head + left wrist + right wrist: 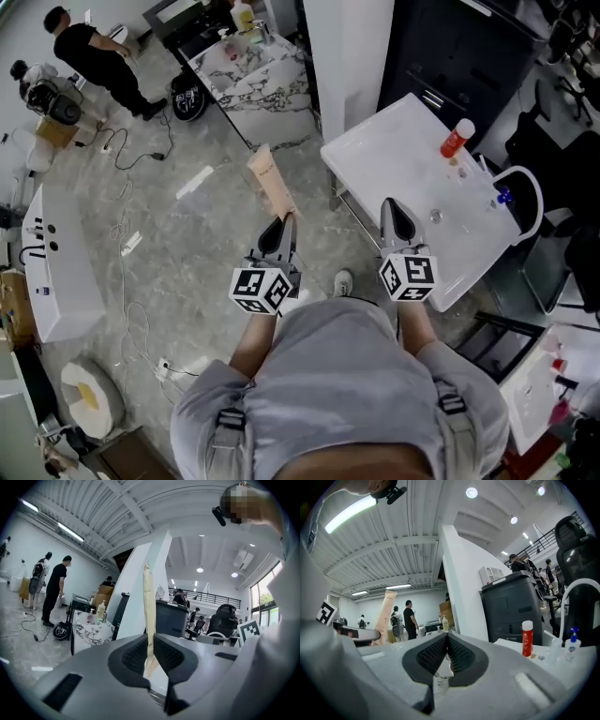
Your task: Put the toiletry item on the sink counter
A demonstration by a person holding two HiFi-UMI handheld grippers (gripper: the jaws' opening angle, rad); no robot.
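While the white sink surface (375,155) lies ahead-right of the left gripper (284,223), well apart, that gripper clamps the lower end of the tan toiletry box (270,180), which juts beyond its tips; the right gripper (395,208) is closed, empty.

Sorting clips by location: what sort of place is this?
Probably a test hall or lab rather than a real bathroom: a freestanding white sink counter and a marble counter stand on an open hall floor, with office chairs beyond.
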